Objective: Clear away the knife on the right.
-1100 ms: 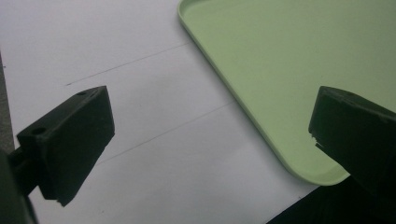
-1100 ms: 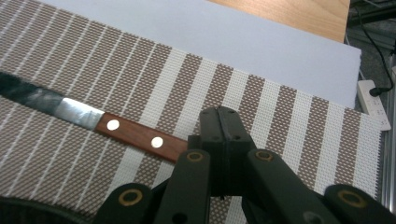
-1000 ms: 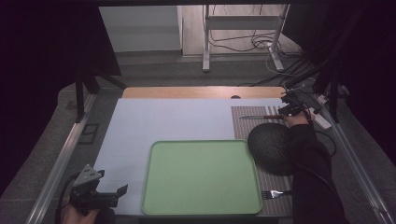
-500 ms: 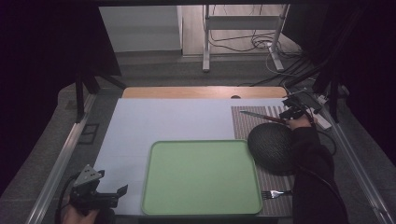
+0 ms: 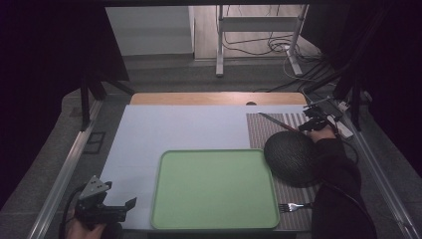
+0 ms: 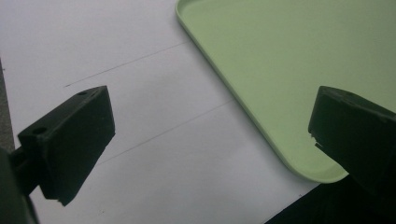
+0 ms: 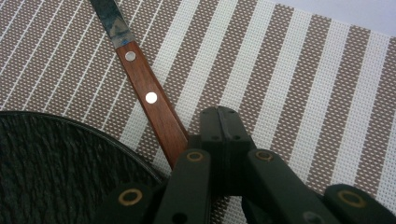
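The right gripper [image 7: 219,140] has its jaws pressed together on the butt end of a knife [image 7: 149,100], whose wooden handle with two bright rivets runs up and to the left from the jaws, the dark blade beyond it. The knife lies over the striped mat [image 7: 299,84], and just left of and below the jaws sits the rim of a dark, rough-textured plate [image 7: 51,163]; in the high view the knife [image 5: 275,120] reaches out from the right gripper [image 5: 312,122] toward the table's middle, with the plate [image 5: 290,157] on the person's side of it. I judge the knife stiff and fairly light, with its weight toward the blade, so a hold at the very end of the handle invites it to droop or swing; a grip nearer the rivets would steady it. The varnished wood looks smooth and could slip in a pinch this narrow. The left gripper [image 6: 210,135] is spread wide and holds nothing, hovering over white paper [image 6: 116,56] with the corner of the green tray [image 6: 261,70] ahead and to its right. A fork [image 5: 291,205] lies on the mat near the tray's right corner.
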A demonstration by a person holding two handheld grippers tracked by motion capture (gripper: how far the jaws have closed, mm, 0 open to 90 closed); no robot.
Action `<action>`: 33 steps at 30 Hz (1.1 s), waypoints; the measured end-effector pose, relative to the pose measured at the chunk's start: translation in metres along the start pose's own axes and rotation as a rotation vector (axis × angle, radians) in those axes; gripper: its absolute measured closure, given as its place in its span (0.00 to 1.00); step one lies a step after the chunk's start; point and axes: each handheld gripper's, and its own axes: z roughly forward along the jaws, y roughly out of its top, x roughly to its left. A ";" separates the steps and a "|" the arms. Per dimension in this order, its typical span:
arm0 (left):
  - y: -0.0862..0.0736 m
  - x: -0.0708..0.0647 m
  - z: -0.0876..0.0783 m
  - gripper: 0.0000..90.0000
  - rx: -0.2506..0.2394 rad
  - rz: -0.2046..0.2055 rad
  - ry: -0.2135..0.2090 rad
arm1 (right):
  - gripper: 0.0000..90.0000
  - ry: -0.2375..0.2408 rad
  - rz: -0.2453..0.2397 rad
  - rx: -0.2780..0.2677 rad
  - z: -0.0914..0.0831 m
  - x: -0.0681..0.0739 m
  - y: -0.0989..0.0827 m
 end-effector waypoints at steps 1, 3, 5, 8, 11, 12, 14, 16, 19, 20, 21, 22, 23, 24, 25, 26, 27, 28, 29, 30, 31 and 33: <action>0.000 0.000 0.000 0.01 0.000 0.000 0.000 | 0.99 -0.002 -0.001 0.002 0.000 0.000 0.000; 0.000 0.000 0.000 0.01 -0.001 0.001 -0.001 | 0.99 -0.002 -0.004 0.003 0.000 0.000 0.000; 0.000 0.000 0.000 0.01 -0.001 0.001 -0.002 | 0.98 -0.008 -0.009 -0.007 -0.001 0.001 0.001; 0.000 0.000 0.000 0.01 -0.001 0.001 -0.001 | 0.94 -0.009 -0.012 -0.030 -0.005 0.002 0.004; 0.000 0.000 0.000 0.01 -0.001 0.002 -0.002 | 0.87 -0.007 -0.015 -0.046 -0.008 0.005 0.008; 0.000 0.000 0.000 0.01 -0.002 0.003 -0.002 | 0.84 -0.002 -0.013 -0.050 -0.008 0.006 0.009; 0.000 0.000 0.000 0.01 -0.002 0.002 -0.002 | 0.78 -0.006 -0.015 -0.052 -0.009 0.008 0.011; 0.000 0.000 0.000 0.01 -0.002 0.002 -0.003 | 0.66 0.007 -0.016 -0.059 -0.009 0.013 0.015; 0.000 0.000 0.000 0.01 -0.002 0.002 -0.003 | 0.58 0.003 -0.027 -0.070 -0.010 0.017 0.017; 0.000 0.000 0.000 0.01 -0.002 0.002 -0.003 | 0.53 0.002 -0.029 -0.074 -0.010 0.019 0.019; 0.000 0.000 0.000 0.01 -0.002 0.003 -0.003 | 0.48 0.001 -0.032 -0.075 -0.010 0.021 0.020; 0.000 0.000 0.000 0.01 -0.002 0.002 -0.003 | 0.42 -0.007 -0.037 -0.078 -0.009 0.023 0.021; 0.000 0.000 0.000 0.01 -0.002 0.003 -0.002 | 0.38 -0.013 -0.042 -0.082 -0.009 0.025 0.023; 0.000 0.000 0.000 0.01 -0.002 0.003 -0.003 | 0.33 -0.009 -0.044 -0.078 -0.009 0.027 0.024; 0.000 0.000 0.000 0.01 -0.002 0.002 -0.003 | 0.28 -0.011 -0.043 -0.075 -0.008 0.029 0.025; 0.000 0.000 0.000 0.01 -0.002 0.002 -0.003 | 0.25 -0.013 -0.045 -0.076 -0.007 0.031 0.026; 0.000 0.000 0.000 0.01 -0.002 0.002 -0.003 | 0.22 -0.010 -0.051 -0.074 -0.006 0.033 0.027; 0.000 0.000 0.000 0.01 -0.002 0.002 -0.003 | 0.20 -0.007 -0.055 -0.069 -0.005 0.034 0.028; 0.000 0.000 0.000 0.01 -0.002 0.003 -0.003 | 0.16 -0.007 -0.058 -0.068 -0.004 0.036 0.029; 0.000 0.000 0.000 0.01 -0.002 0.003 -0.003 | 0.12 -0.010 -0.058 -0.066 -0.003 0.037 0.030; 0.000 0.000 0.000 0.01 -0.001 0.003 -0.003 | 0.11 -0.009 -0.060 -0.065 -0.002 0.039 0.031; 0.000 0.000 0.000 0.01 -0.001 0.003 -0.003 | 0.02 -0.020 -0.064 -0.056 -0.001 0.043 0.033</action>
